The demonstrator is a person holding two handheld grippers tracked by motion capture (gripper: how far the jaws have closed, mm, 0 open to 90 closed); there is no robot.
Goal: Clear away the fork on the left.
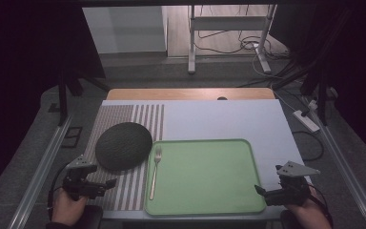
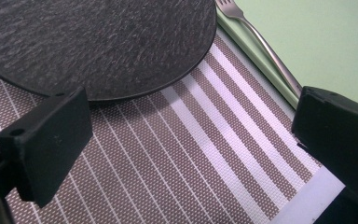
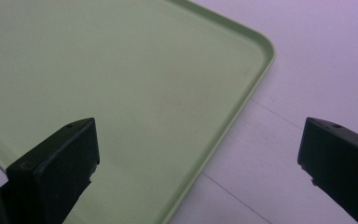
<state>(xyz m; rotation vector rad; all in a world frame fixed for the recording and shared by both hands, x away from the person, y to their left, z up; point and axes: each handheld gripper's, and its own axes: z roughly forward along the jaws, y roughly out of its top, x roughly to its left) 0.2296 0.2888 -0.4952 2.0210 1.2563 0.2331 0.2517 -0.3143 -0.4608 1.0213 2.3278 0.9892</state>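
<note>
Fork (image 1: 155, 171) handle end hidden behind left gripper (image 2: 191, 154) jaw.

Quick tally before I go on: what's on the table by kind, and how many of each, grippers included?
Dark round plate: 1
Fork: 1
Green tray: 1
Striped placemat: 1
Grippers: 2, the left gripper and the right gripper, both with jaws open and holding nothing
Total: 6

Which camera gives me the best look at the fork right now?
The high view: the whole fork lies along the green tray's left edge. The left gripper view catches its tines and part of the handle, the rest hidden behind a jaw.
</note>
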